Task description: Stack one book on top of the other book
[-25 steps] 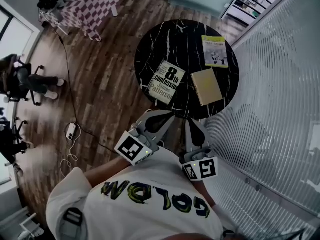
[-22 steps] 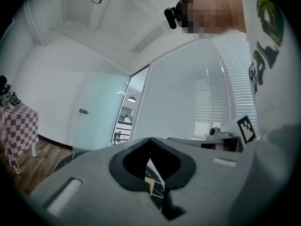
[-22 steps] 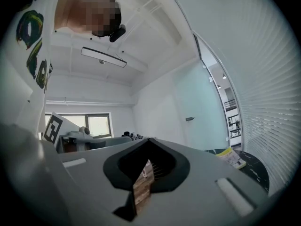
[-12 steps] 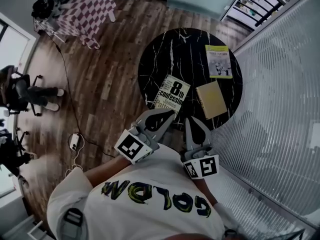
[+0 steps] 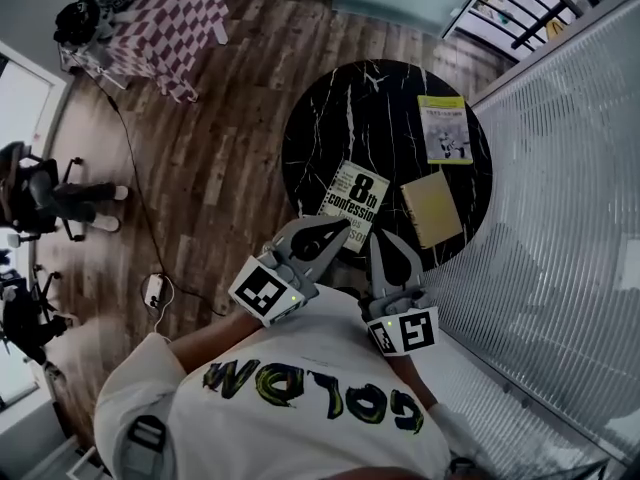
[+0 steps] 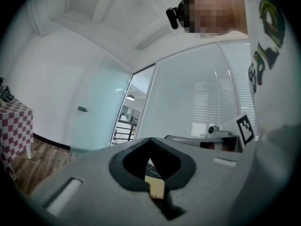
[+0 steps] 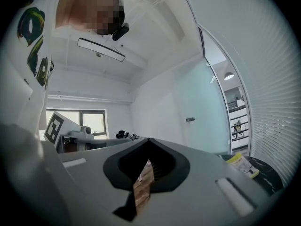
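Note:
Three books lie on the round black marble table (image 5: 330, 128): a white one printed "8th confession" (image 5: 357, 198) near the front edge, a plain tan one (image 5: 432, 210) to its right, and a yellow-green one (image 5: 444, 128) farther back. My left gripper (image 5: 338, 233) is shut and empty, its tips just short of the white book's near edge. My right gripper (image 5: 383, 240) is also shut and empty, at the table's front edge between the white and tan books. In the left gripper view a sliver of the tan book (image 6: 155, 187) shows past the closed jaws. The yellow-green book (image 7: 242, 164) shows in the right gripper view.
A glass wall with blinds (image 5: 560, 218) runs close along the table's right side. On the wooden floor to the left are a cable and power strip (image 5: 155, 290), an office chair (image 5: 40, 193) and a table with a checked cloth (image 5: 165, 13). A shelf (image 5: 510, 8) stands beyond.
Both grippers, side by side and shut, have advanced toward the table; the table and books now lie nearer them. The books have not moved on the table.

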A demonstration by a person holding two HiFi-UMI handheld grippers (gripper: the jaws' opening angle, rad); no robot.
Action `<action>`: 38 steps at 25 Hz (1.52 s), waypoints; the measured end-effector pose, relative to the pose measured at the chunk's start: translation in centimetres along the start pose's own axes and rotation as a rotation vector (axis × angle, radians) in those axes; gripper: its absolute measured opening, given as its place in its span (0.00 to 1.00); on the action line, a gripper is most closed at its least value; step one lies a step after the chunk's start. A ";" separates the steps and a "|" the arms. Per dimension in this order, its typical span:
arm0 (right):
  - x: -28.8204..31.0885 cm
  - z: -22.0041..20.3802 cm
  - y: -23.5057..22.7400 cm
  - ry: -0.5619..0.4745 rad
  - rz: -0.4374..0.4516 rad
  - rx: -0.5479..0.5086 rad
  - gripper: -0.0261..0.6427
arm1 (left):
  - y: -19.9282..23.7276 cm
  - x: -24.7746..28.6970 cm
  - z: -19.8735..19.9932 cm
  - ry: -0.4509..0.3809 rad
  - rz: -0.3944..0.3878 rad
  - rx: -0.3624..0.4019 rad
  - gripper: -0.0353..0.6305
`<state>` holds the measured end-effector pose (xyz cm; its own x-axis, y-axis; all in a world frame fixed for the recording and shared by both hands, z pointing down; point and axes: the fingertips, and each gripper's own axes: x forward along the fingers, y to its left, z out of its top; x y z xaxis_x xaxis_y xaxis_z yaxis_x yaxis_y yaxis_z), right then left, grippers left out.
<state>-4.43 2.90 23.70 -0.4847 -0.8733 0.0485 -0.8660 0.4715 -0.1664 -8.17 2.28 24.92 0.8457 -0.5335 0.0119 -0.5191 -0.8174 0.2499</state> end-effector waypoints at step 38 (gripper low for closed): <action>-1.6 -7.3 -4.4 0.179 -0.032 0.094 0.04 | 0.0 2.3 -7.3 0.171 0.047 -0.108 0.06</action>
<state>-0.72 3.14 31.49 -0.4786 -0.8479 0.2279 -0.8700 0.4230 -0.2533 -5.35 2.68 32.04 0.8343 -0.5182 0.1882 -0.5501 -0.7595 0.3473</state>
